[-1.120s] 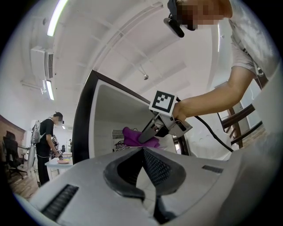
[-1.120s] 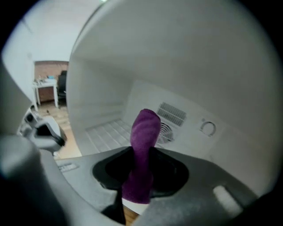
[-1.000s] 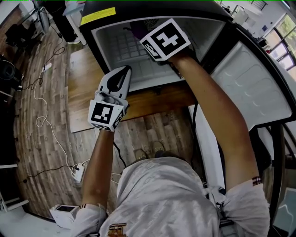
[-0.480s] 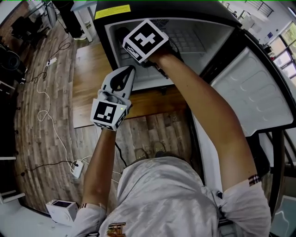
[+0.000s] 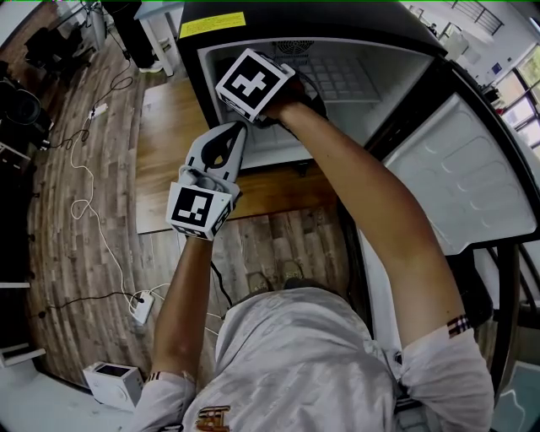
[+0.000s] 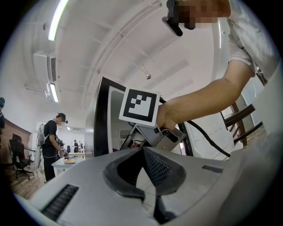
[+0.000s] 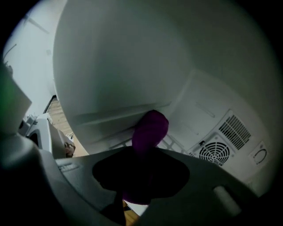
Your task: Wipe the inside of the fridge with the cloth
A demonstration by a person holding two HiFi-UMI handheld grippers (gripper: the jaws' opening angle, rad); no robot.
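We see the right gripper point(image 7: 146, 152) clamped on the purple cloth point(image 7: 150, 126) inside the fridge point(image 5: 337, 18), against its inner wall. The left gripper point(image 6: 143, 152), jaws together and empty, hangs just outside the fridge's opening.

Fridge point(image 5: 384, 80): black casing, white liner, stands open, door point(image 5: 456, 169) swung wide at fridge's right side. Cloth point(image 7: 150, 128): purple, bunched into a wad, clamped between jaws of right gripper point(image 7: 143, 163), sits inside fridge at left inner wall, left of fridge's rear fan grille point(image 7: 216, 152).
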